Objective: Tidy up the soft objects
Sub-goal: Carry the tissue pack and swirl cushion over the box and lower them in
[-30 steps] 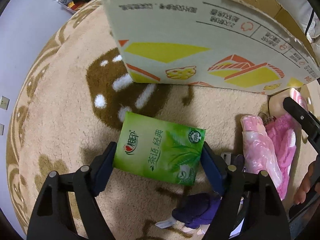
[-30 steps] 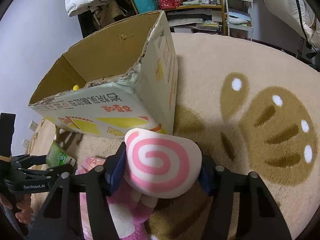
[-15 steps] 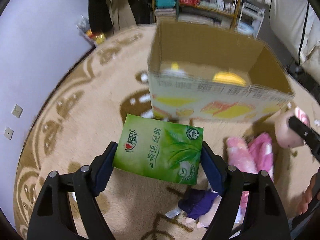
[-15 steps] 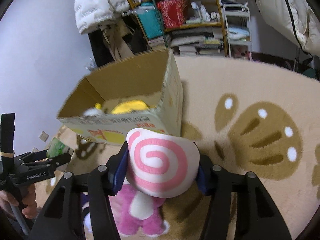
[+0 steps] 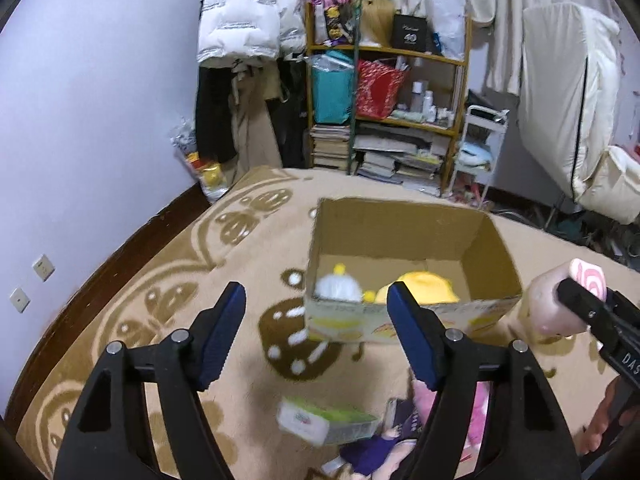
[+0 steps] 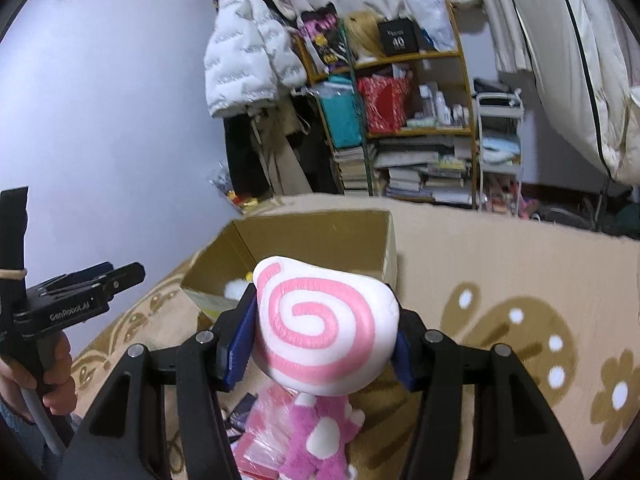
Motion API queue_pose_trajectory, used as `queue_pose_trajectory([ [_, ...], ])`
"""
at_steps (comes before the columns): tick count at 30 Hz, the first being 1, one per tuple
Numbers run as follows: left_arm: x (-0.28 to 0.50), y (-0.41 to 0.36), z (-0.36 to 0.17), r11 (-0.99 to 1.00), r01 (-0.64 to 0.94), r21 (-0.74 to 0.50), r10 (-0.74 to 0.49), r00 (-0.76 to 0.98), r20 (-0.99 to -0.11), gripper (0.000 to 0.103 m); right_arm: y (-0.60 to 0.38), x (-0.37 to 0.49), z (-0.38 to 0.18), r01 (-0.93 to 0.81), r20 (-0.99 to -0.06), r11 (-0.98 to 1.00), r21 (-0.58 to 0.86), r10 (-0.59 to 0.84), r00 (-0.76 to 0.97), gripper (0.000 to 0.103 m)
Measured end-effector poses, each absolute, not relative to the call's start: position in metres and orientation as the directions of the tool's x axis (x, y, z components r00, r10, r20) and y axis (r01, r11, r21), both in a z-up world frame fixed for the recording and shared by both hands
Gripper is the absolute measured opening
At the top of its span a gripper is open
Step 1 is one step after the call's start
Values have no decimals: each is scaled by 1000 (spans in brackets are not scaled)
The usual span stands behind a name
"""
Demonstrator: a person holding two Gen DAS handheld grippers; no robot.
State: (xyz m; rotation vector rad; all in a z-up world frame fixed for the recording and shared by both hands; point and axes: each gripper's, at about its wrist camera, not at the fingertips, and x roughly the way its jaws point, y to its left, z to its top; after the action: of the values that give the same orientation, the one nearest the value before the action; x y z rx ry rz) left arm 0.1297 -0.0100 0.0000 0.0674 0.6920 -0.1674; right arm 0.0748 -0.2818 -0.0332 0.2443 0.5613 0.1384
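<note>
A beige patterned carpet (image 5: pixel 168 280) is lying under an open cardboard box (image 5: pixel 408 240), the right gripper (image 6: pixel 320 344) is pinching a pink-swirl plush (image 6: pixel 320 320), and the empty left gripper (image 5: pixel 316 340) is closing above a blurred green tissue pack (image 5: pixel 324 424).

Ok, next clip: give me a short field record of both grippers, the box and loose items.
left gripper: fingers closing, nothing between them
right gripper: shut on swirl plush
cardboard box: open, yellow toy and white toy inside
tissue pack: blurred, below left gripper, outside box
pink plush: on carpet, outside box
</note>
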Motion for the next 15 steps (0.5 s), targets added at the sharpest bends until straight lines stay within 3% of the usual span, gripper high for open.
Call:
queue_pose_trajectory([
  [10,154,0,-42,993,119,-17,-86,604,-792,67,-278,86,-41,-89,-522,957,275,226,822,60],
  [13,161,4,-62,996,87,-2,-49,548,-835,78,-279,86,-43,-93,-523,955,282,235,819,60],
  [15,165,6,-77,998,61,22,-13,515,-857,80,-279,87,-44,-96,-525,953,286,239,817,60],
])
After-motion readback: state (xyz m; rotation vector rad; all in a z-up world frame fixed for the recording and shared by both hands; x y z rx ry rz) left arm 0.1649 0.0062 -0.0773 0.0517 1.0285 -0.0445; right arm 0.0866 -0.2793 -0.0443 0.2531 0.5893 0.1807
